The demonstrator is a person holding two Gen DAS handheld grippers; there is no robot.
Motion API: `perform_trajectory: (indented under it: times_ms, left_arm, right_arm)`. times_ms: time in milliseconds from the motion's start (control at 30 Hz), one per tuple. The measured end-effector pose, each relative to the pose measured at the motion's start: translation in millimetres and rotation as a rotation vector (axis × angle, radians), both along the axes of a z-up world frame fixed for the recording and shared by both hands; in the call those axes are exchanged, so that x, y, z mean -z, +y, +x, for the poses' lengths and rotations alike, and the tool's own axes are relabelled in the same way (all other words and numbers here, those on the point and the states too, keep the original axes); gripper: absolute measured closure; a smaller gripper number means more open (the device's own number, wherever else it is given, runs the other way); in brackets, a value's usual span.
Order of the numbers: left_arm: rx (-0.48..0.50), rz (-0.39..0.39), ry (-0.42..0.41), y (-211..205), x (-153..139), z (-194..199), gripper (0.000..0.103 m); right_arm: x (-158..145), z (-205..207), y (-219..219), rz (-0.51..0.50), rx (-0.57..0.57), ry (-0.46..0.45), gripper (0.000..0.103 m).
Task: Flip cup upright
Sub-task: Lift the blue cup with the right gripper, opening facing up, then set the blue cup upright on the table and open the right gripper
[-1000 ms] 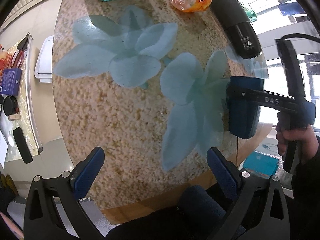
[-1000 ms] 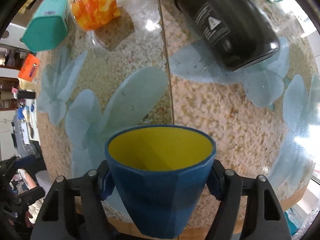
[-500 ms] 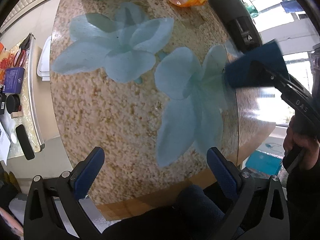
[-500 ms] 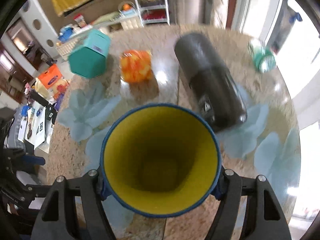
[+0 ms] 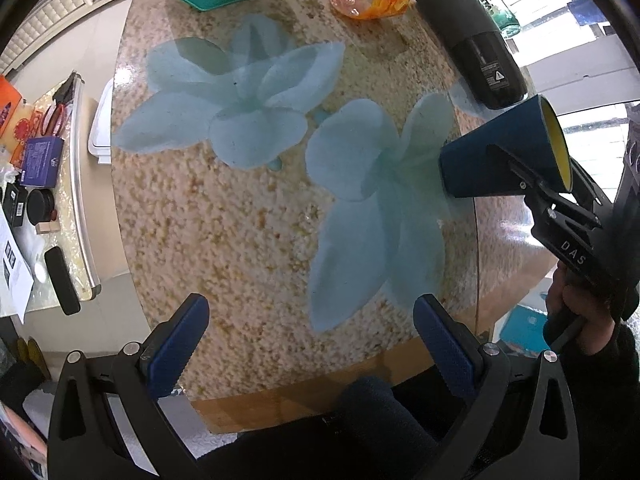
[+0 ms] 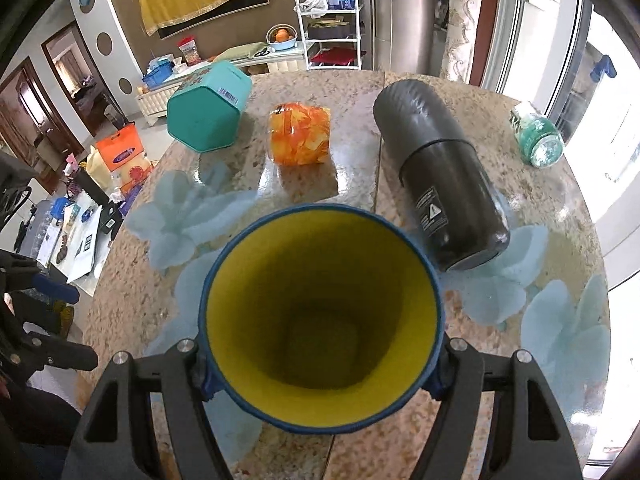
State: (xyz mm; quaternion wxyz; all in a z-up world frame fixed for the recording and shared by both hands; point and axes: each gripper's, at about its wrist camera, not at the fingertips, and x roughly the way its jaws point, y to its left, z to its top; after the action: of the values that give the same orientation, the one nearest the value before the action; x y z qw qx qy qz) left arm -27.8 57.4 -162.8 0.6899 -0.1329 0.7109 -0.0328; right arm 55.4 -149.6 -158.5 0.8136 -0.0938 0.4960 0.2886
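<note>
The right gripper (image 6: 320, 364) pinches the cup (image 6: 320, 320) between its two fingers, one pressed to each side of the blue wall. In the right wrist view the cup's mouth faces the camera, showing the yellow inside and a blue rim. From the left wrist view the cup (image 5: 504, 152) is tilted, its narrow base touching or just above the table (image 5: 240, 240) at the heart of a pale blue flower print, its mouth leaning out toward the table's edge; whether the base rests on the glass cannot be told. The right gripper (image 5: 520, 176) reaches in from the right of that view, with the right hand (image 5: 576, 312) around its handle. The left gripper (image 5: 312, 344) hangs over the near edge of the table with its blue-padded fingers spread wide and nothing between them. Beyond the cup a black flask (image 6: 440, 184) lies on its side, its base end near the cup's rim. Farther back an orange cup (image 6: 300, 134) lies on its side, and beside it a teal hexagonal box (image 6: 204, 112) is tipped over. A green bottle (image 6: 538, 136) lies near the far right edge of the table. All four are well apart from the grippers.
</note>
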Motion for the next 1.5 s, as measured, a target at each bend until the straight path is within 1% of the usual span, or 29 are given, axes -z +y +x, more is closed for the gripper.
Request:
perform_trajectory:
  times_ms: [100,167,267,400,533,633,800,867,967,1067,1167,1267,1333,1400,1500]
  left_arm:
    - [-0.002,0.011,-0.01,1,-1,-1,0.0]
    - [-0.011,0.007,-0.022,2,-3,-2,0.0]
    - [-0.017,-0.001,-0.034,5,-5,-3,0.0]
    - [-0.025,0.001,-0.043,8,-6,-6,0.0]
    - [-0.034,-0.011,-0.07,14,-10,-7,0.0]
    - [-0.02,-0.049,-0.086,16,-15,-5,0.0]
    - [0.021,-0.055,-0.129,7,-30,2,0.0]
    - [0.035,-0.072,-0.164,4,-38,6,0.0]
    - [0.048,-0.075,-0.223,-2,-54,14,0.0]
    - [0.069,-0.081,-0.246,-10,-68,20,0.0]
    - [0.066,-0.088,-0.293,-19,-85,20,0.0]
    - [0.068,-0.068,-0.347,-32,-103,19,0.0]
    - [0.063,-0.028,-0.391,-41,-118,16,0.0]
    - [0.057,-0.016,-0.424,-50,-129,13,0.0]
    - [0.049,0.002,-0.482,-63,-147,10,0.0]
  right_arm:
    - [1,-5,3,-0.008,-0.01,-0.007,0.031]
    - [3,-6,3,-0.004,-0.009,0.011,0.029]
    - [5,-6,5,-0.012,-0.001,0.021,0.018]
    - [0,-9,6,0.016,-0.003,0.019,0.005]
    - [-11,-11,7,0.038,0.012,0.007,0.0]
    - [-20,-11,4,0.028,0.04,-0.006,0.0]
    - [-37,-15,-9,0.046,0.087,-0.014,0.0]
    - [-49,-20,-16,0.044,0.108,-0.031,0.0]
    - [-67,-26,-27,0.058,0.129,-0.047,0.0]
    - [-84,-29,-41,0.075,0.143,-0.062,0.0]
    - [-96,-27,-52,0.087,0.148,-0.074,0.0]
    - [-110,-26,-62,0.09,0.152,-0.101,0.0]
    - [-117,-24,-71,0.113,0.162,-0.103,0.0]
    - [-124,-21,-81,0.142,0.173,-0.105,0.0]
    - [-135,-23,-92,0.175,0.165,-0.14,0.0]
